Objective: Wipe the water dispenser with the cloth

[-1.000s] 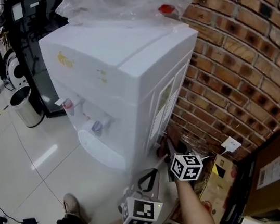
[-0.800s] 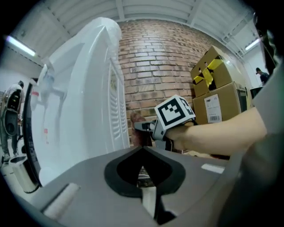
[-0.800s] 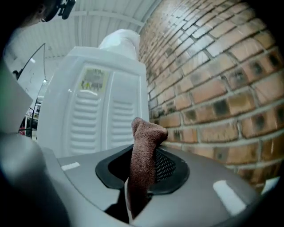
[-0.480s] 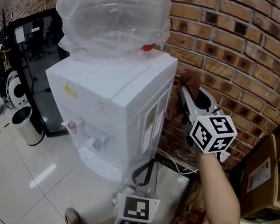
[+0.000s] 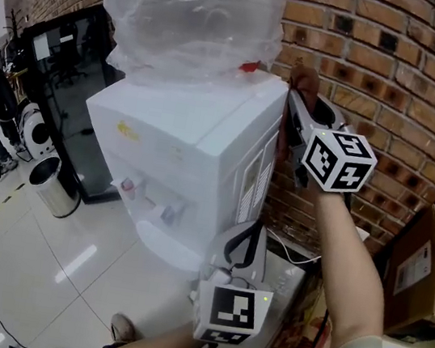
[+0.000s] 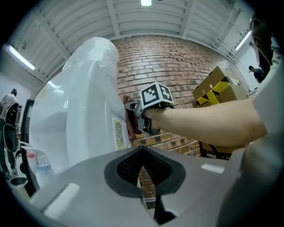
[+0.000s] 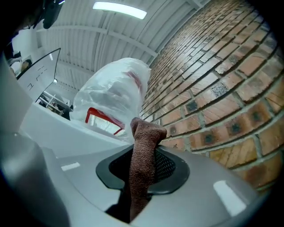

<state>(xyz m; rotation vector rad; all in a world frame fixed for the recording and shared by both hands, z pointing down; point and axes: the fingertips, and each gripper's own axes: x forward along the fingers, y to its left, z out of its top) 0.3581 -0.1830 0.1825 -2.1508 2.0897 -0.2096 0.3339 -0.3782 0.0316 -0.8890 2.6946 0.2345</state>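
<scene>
Your right gripper (image 5: 294, 112) had just squeezed tighter on the cloth (image 7: 143, 146), up at the water dispenser's (image 5: 189, 144) top back corner, set to wipe. Left gripper (image 5: 241, 245) sat closed and empty lower down beside it.

A red brick wall (image 5: 398, 67) rises behind. The glossy tiled floor (image 5: 45, 281) holds a metal bin (image 5: 56, 184) and cardboard boxes (image 5: 412, 265).

Head cam overhead; all 3 toward dispenser (image 5: 195, 137)
</scene>
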